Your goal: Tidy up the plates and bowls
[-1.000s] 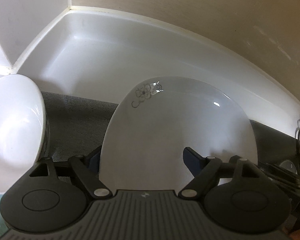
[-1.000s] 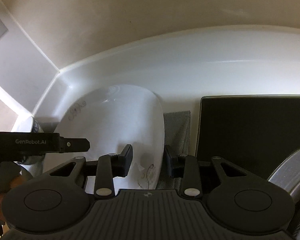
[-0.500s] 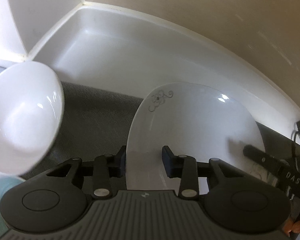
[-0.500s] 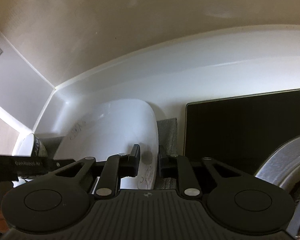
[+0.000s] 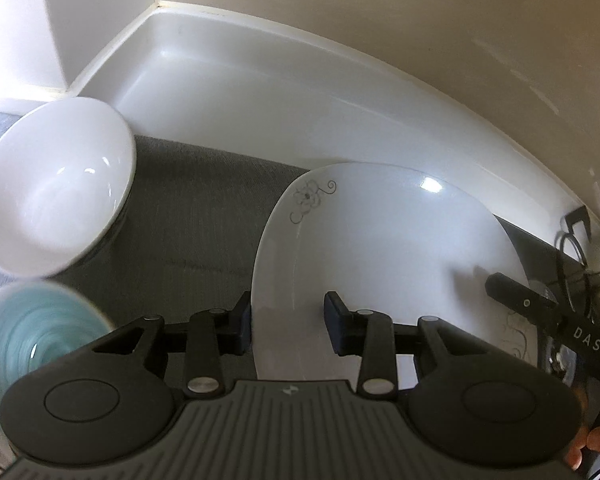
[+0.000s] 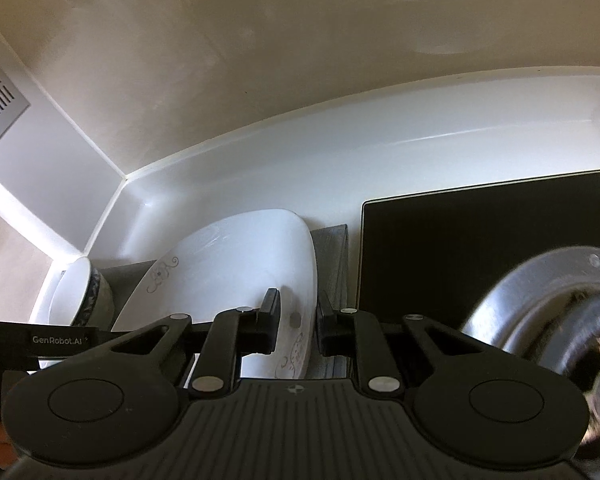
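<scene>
A white plate (image 5: 380, 260) with a grey flower motif is held tilted above the grey mat (image 5: 204, 216). My left gripper (image 5: 288, 312) is shut on its left rim. In the right wrist view the same plate (image 6: 228, 264) has its right rim pinched by my right gripper (image 6: 298, 320), also shut. Each gripper shows in the other's view: the right gripper (image 5: 540, 312) at the plate's far side, the left gripper (image 6: 56, 338) at lower left. A white bowl (image 5: 56, 188) rests tilted on the mat at left, with a teal bowl (image 5: 32, 332) below it.
A white countertop backsplash (image 5: 300, 92) curves behind the mat into a wall corner. To the right lies a black cooktop (image 6: 480, 240) with a steel pot (image 6: 540, 308) at its near right. A wire rack (image 5: 576, 240) stands at the far right. A hand (image 5: 596, 440) shows at the corner.
Both grippers closed on the plate's opposite rims and rose with it. In the left view the white bowl slid further into frame and the teal bowl appeared.
</scene>
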Demonstrator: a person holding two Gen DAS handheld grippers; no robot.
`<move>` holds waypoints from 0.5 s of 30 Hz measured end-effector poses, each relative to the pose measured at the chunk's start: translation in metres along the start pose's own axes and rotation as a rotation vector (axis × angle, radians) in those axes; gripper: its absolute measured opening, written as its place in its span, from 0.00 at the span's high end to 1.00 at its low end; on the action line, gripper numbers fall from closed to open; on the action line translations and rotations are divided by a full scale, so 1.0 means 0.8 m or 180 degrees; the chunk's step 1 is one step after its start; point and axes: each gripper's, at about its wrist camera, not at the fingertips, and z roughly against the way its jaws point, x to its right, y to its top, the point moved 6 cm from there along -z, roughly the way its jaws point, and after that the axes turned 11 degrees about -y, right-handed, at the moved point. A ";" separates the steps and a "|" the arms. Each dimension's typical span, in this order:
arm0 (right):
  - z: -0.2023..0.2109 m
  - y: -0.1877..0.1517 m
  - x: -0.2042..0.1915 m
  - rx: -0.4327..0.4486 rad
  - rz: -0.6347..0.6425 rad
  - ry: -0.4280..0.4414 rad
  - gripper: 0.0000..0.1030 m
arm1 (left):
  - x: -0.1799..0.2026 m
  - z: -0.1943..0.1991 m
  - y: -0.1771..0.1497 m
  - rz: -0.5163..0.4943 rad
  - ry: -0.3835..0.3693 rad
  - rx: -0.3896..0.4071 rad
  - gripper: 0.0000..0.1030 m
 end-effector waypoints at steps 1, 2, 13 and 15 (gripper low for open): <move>0.006 -0.003 0.001 0.0010 -0.0007 -0.0002 0.81 | 0.001 0.006 -0.006 -0.0013 -0.0011 0.0000 0.60; 0.012 -0.006 0.001 0.0019 -0.0010 -0.0008 0.81 | 0.001 0.011 -0.012 -0.0027 -0.0020 0.0003 0.60; 0.085 -0.058 -0.006 0.0129 -0.0042 -0.0052 0.81 | 0.017 0.078 -0.095 -0.0197 -0.0076 0.0019 0.60; 0.098 -0.070 -0.007 0.0143 -0.0052 -0.0062 0.81 | 0.020 0.090 -0.113 -0.0244 -0.0081 0.0022 0.60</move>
